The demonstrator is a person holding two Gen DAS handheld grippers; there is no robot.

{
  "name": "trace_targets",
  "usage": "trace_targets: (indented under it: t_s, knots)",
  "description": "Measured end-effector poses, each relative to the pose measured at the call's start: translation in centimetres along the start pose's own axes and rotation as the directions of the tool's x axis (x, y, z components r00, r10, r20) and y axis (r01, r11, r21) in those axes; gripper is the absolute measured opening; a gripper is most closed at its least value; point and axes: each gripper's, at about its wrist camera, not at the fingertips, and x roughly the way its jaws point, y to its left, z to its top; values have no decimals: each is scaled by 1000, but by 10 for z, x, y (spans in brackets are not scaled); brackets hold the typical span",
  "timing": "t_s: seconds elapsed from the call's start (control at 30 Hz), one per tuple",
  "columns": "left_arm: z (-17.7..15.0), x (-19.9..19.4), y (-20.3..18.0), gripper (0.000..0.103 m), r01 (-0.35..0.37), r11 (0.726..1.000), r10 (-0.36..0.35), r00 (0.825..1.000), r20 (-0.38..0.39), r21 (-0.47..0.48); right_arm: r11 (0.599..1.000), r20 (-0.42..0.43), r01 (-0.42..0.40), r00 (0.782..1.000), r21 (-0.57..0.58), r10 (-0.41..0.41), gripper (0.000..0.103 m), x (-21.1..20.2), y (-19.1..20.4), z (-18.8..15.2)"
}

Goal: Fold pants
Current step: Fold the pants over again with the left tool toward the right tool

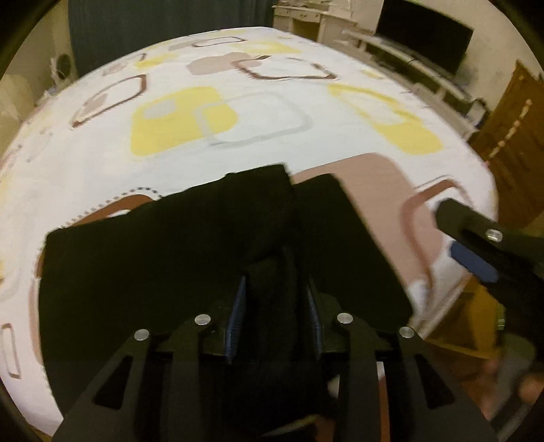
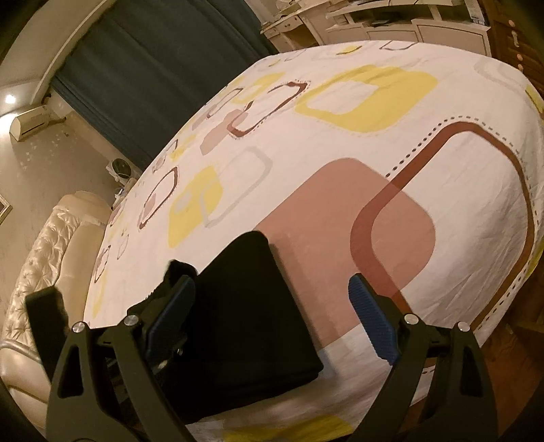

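Observation:
The black pants (image 1: 176, 244) lie folded on the patterned bed sheet (image 1: 238, 85) near its front edge. My left gripper (image 1: 275, 299) is shut on a bunched ridge of the black cloth, which rises between its blue pads. In the right wrist view the pants (image 2: 251, 319) show as a neat dark rectangle. My right gripper (image 2: 272, 306) is open and empty just above their near right corner. It also shows in the left wrist view (image 1: 476, 251), to the right of the pants. Part of the left gripper (image 2: 176, 272) shows at the pants' left side.
A quilted cream headboard (image 2: 44, 258) lies to the left, a dark curtain (image 2: 153, 68) behind the bed. White cabinets (image 2: 391, 23) and a dark screen (image 1: 425, 34) stand beyond. A wooden door (image 1: 510, 122) is at the right. Wooden floor (image 2: 510, 343) borders the bed.

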Motion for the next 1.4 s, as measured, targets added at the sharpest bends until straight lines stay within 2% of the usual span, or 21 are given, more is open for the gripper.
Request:
trace_targets:
  t_s: [0.07, 0.1, 0.13, 0.17, 0.2, 0.27, 0.33, 0.43, 0.53, 0.67, 0.8, 0.87, 0.9, 0.93, 1.0, 1.07, 1.13, 1.27, 1.4]
  knots:
    - [-2, -21, 10, 34, 87, 995, -86, 996, 29, -50, 1000, 0, -25, 1000, 8, 25, 92, -4, -1, 3]
    - [-3, -36, 17, 37, 120, 991, -117, 992, 55, -61, 999, -3, -42, 999, 8, 42, 92, -6, 0, 4]
    - [-5, -46, 23, 44, 122, 991, -118, 990, 73, -62, 998, -7, -60, 998, 6, 60, 92, -7, 1, 5]
    - [-8, -59, 32, 66, 111, 992, -104, 990, 98, -66, 995, -20, -101, 995, -5, 101, 92, -8, 5, 6]
    - [-13, -78, 49, 75, 100, 992, -87, 985, 146, -81, 993, -28, -119, 993, -13, 119, 92, -8, 8, 6]
    - [-24, -101, 77, 75, 85, 991, -62, 977, 204, -102, 986, -62, -165, 985, -30, 163, 92, -4, 17, 4]
    - [-37, -117, 115, 75, 36, 991, -6, 975, 222, -132, 976, -111, -219, 970, -20, 215, 92, 6, 24, -1]
    - [-63, -123, 166, 75, -34, 983, 71, 977, 201, -179, 968, -187, -248, 953, -22, 240, 92, 25, 35, -10]
    - [-91, -120, 210, 75, -108, 965, 149, 975, 163, -240, 968, -247, -245, 942, -51, 226, 92, 41, 45, -19]
    - [-119, -113, 247, 75, -95, 936, 142, 983, 117, -338, 968, -337, -228, 924, -101, 183, 92, 69, 55, -34]
    - [-135, -101, 260, 75, -45, 913, 92, 991, 96, -405, 967, -348, -201, 928, -159, 136, 91, 76, 65, -42]
    - [-134, -91, 259, 75, -34, 911, 71, 995, 75, -412, 964, -358, -199, 925, -174, 126, 84, 77, 71, -44]
    - [-133, -87, 257, 75, -29, 914, 60, 996, 64, -405, 963, -364, -197, 924, -183, 120, 72, 78, 74, -45]
    - [-132, -85, 255, 75, -25, 916, 54, 997, 62, -400, 961, -382, -214, 914, -176, 134, 60, 81, 76, -46]
    - [-134, -85, 250, 75, -19, 923, 49, 997, 68, -385, 959, -441, -251, 882, -134, 169, 46, 90, 77, -51]
    - [-134, -85, 246, 75, -18, 932, 46, 997, 69, -363, 958, -456, -235, 879, -166, 137, 41, 96, 81, -56]
    - [-133, -85, 242, 75, -19, 940, 48, 996, 77, -342, 953, -462, -243, 876, -181, 136, 15, 99, 86, -60]
    - [-135, -87, 242, 76, -20, 944, 51, 995, 85, -329, 940, -416, -238, 902, -246, 119, 13, 87, 94, -58]
    - [-136, -87, 245, 75, -8, 938, 42, 995, 91, -348, 925, -360, -261, 920, -276, 153, 12, 62, 102, -46]
